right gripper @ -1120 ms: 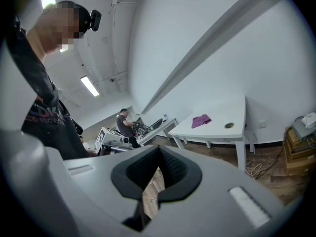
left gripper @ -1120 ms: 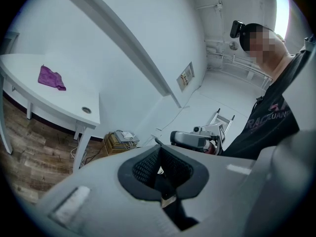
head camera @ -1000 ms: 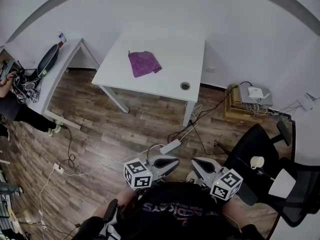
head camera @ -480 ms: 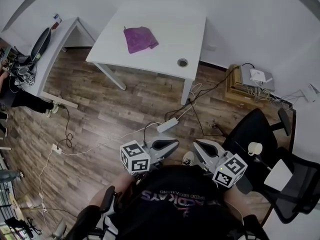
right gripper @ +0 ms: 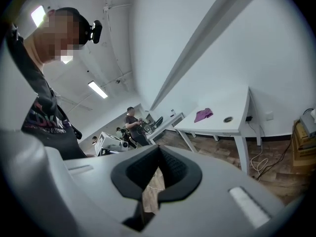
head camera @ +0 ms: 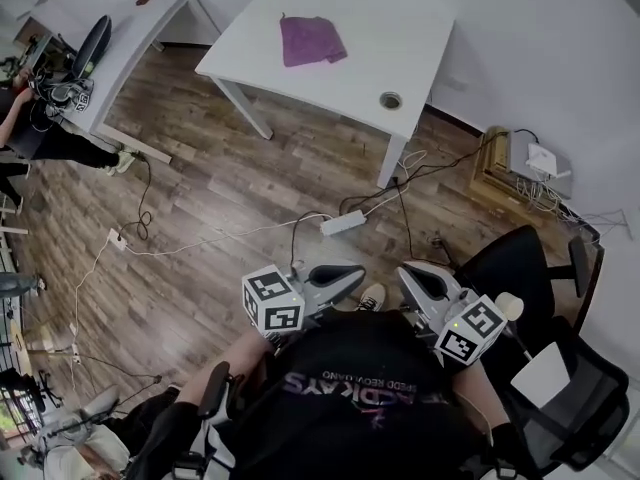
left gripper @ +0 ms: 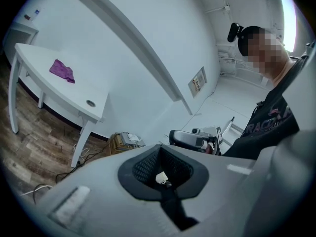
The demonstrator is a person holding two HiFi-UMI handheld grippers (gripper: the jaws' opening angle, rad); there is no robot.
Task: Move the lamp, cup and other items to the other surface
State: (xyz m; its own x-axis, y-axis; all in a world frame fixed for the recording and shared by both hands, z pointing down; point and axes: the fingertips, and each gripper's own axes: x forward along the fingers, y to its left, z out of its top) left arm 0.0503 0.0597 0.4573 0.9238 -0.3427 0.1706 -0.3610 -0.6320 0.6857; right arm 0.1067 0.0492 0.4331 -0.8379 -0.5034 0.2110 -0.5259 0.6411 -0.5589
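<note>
A white table (head camera: 400, 38) stands far ahead with a purple cloth (head camera: 312, 40) lying on it. At my right is a black office chair (head camera: 520, 268); a white cup (head camera: 511, 306) and a flat white item (head camera: 545, 376) rest on its seat. I see no lamp. My left gripper (head camera: 358, 272) and right gripper (head camera: 406, 274) are held close to my body over the wood floor, both shut and empty. In the left gripper view the cloth (left gripper: 62, 71) and table (left gripper: 44, 68) show at left. The right gripper view shows the table (right gripper: 232, 107) at right.
A power strip (head camera: 343, 224) and cables trail across the floor between me and the table. A wooden box with a router (head camera: 520, 163) sits by the wall at right. A second desk (head camera: 150, 23) and a person (head camera: 30, 118) are at far left.
The head view has swung, so the table and cloth now sit higher and further right. Both grippers stay shut near my body.
</note>
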